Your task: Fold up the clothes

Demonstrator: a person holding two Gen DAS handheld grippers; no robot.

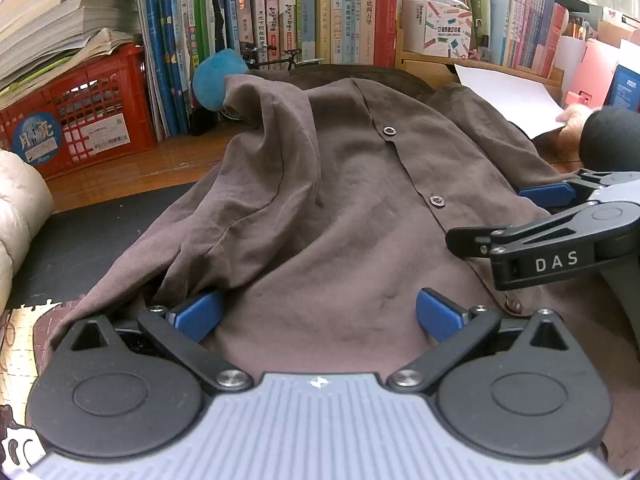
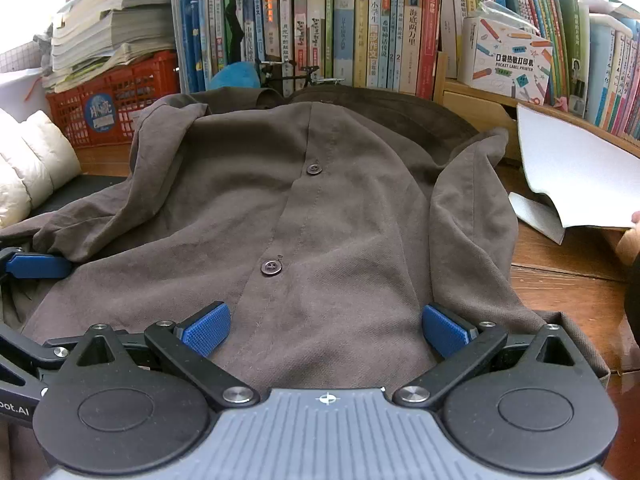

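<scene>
Brown shirt (image 2: pixel 320 216) spread; red crate (image 1: pixel 80 120), books (image 2: pixel 360 32) behind

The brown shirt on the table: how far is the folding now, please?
Early stage. Done: the brown shirt lies spread front up, its placket buttoned at the buttons. In hand: both are open over the hem, the left hand-held gripper and the right hand-held gripper, gripping nothing. Left: the sleeves, one bunched up, are not folded in, and the body is not folded over.
</scene>
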